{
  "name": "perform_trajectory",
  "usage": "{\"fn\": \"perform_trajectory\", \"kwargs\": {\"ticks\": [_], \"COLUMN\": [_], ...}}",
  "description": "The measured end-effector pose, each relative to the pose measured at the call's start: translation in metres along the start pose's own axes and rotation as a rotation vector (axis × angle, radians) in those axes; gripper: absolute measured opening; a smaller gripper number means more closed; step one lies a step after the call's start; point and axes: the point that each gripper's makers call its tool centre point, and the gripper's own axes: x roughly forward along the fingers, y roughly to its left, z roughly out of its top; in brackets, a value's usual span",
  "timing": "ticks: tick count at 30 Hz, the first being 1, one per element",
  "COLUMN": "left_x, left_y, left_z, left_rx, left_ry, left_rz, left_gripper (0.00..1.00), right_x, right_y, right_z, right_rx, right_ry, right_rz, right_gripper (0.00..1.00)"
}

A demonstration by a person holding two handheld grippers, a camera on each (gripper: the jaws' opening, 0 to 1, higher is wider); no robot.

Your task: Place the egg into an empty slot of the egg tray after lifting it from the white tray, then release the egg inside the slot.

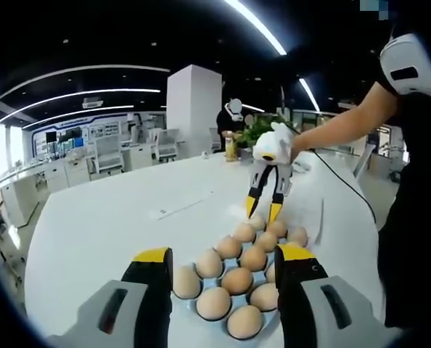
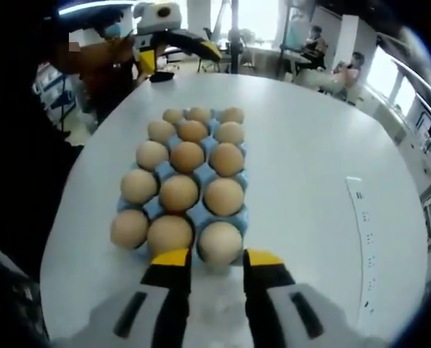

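Note:
A blue egg tray (image 2: pixel 237 217) on the white table holds several brown eggs. My right gripper (image 2: pixel 217 257) is open at the tray's near edge. Its yellow-tipped jaws flank the near side of an egg (image 2: pixel 220 241) that sits in the front-row slot. In the left gripper view the same right gripper (image 1: pixel 263 211), held by a person's hand, points down at the far end of the egg tray (image 1: pixel 183 304). My left gripper (image 1: pixel 223 254) hangs wide open above the tray's near end with nothing between its jaws. It also appears far across the table as the left gripper (image 2: pixel 179 52).
The round white table (image 1: pixel 107 225) has bare room on both sides of the tray. A white power strip (image 2: pixel 364 239) lies to the right. A person in black (image 1: pixel 419 188) stands at the table's edge. A bottle (image 1: pixel 231 148) and plants stand at the far edge.

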Motion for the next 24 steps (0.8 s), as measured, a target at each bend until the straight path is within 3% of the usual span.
{"fn": "perform_trajectory", "kwargs": {"ticks": [18, 24], "left_x": [0.001, 0.001], "left_y": [-0.002, -0.002], "left_z": [0.001, 0.0], "left_rx": [0.001, 0.0], "left_ry": [0.002, 0.004], "left_rz": [-0.002, -0.007], "left_gripper": [0.57, 0.57], "right_x": [-0.011, -0.013], "right_y": [0.004, 0.005], "right_z": [-0.002, -0.001], "right_rx": [0.077, 0.077], "right_ry": [-0.08, -0.12], "right_rz": [-0.034, -0.046], "right_gripper": [0.33, 0.43]}}
